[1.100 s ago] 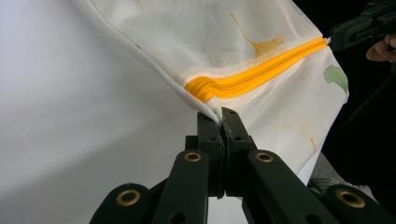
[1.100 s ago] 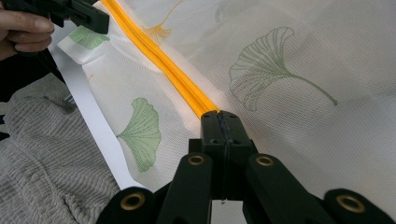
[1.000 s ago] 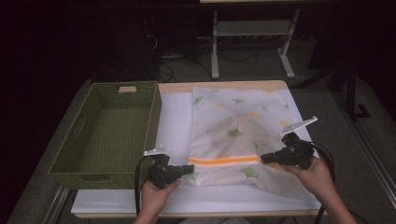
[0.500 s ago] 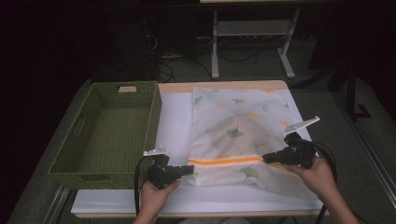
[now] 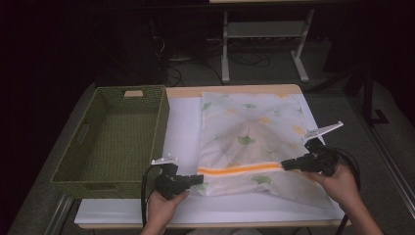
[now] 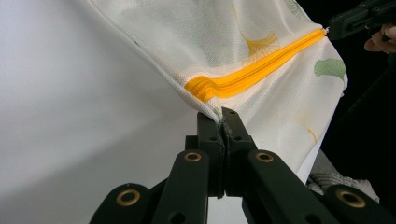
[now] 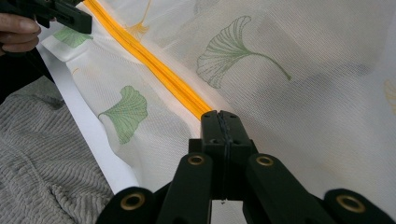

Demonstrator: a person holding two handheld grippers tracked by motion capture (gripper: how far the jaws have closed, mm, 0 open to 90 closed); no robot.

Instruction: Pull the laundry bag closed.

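Note:
A white mesh bag [image 5: 249,122] printed with ginkgo leaves lies flat on the white table cover [image 5: 182,122]. Its orange zipper [image 5: 240,169] runs across near the front end. My left gripper [image 5: 199,179] is shut on the bag's fabric at the zipper's left end [image 6: 205,88]; in the left gripper view the jaws pinch the seam [image 6: 223,116]. My right gripper [image 5: 285,165] is shut on the zipper's right end, as the right gripper view shows [image 7: 220,116]. The zipper [image 7: 154,70] stretches taut between them, lifted a little off the table.
A green woven basket [image 5: 161,122] stands empty on the table's left, beside the bag. A grey knitted cloth [image 7: 42,154] lies below the table's near edge. A metal stand [image 5: 225,44] and cables sit on the dark floor behind.
My right gripper has edged slightly to the left with the zipper's end. The left gripper has kept still.

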